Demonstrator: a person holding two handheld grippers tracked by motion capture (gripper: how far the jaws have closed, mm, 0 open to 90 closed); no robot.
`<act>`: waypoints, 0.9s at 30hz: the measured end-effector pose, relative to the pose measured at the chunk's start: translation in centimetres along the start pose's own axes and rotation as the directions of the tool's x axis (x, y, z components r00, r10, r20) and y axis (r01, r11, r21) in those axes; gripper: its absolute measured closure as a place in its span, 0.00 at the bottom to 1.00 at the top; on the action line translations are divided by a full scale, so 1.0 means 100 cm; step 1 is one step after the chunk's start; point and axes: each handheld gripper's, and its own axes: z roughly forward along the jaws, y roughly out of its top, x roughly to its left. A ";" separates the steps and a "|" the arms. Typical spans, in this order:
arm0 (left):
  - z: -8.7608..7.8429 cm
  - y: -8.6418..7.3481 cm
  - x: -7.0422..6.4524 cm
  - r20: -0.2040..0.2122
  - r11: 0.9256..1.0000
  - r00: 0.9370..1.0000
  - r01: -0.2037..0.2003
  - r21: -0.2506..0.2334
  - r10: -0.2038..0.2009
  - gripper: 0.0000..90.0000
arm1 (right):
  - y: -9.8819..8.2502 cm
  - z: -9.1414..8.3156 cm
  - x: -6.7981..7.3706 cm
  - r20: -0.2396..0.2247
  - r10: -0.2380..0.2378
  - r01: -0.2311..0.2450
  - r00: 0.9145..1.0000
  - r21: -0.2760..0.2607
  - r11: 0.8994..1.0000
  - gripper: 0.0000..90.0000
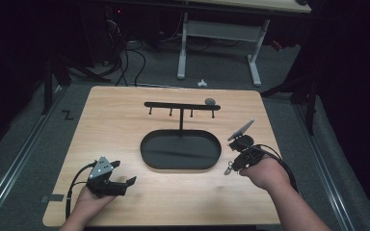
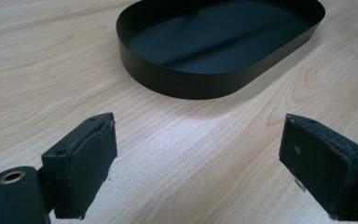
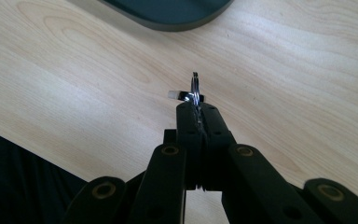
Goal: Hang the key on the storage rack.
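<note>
Right claw [image 3: 198,105]: pinching small silver metal key ring [image 3: 195,87], lower right of high view.
Left claw [image 2: 198,168]: spread, empty.
Left: hanging ring on black metal hook rack [image 1: 181,106] above black oval tray [image 1: 147,156] on bench.

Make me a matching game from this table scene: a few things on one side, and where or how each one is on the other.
Things:
1. Key ring
2. Tray
3. Hook rack
4. Left tool

States:
A. Jaws apart, nothing between them
B. Stands behind the tray, nothing on its hooks
C. Pinched in the right tool
D. Black oval, mid-table, nothing in it

Pairs: 1-C, 2-D, 3-B, 4-A
</note>
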 end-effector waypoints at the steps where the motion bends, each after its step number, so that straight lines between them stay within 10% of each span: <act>1: 0.000 0.000 0.000 -0.001 1.000 1.000 0.002 -0.001 -0.002 0.13 | 0.002 -0.002 0.000 -0.001 -0.005 0.004 1.000 -0.005 1.000 0.98; 27: 0.000 0.000 0.001 0.005 1.000 1.000 0.001 0.003 -0.001 0.13 | 0.057 -0.028 -0.001 0.023 -0.026 0.027 0.999 -0.076 0.997 0.98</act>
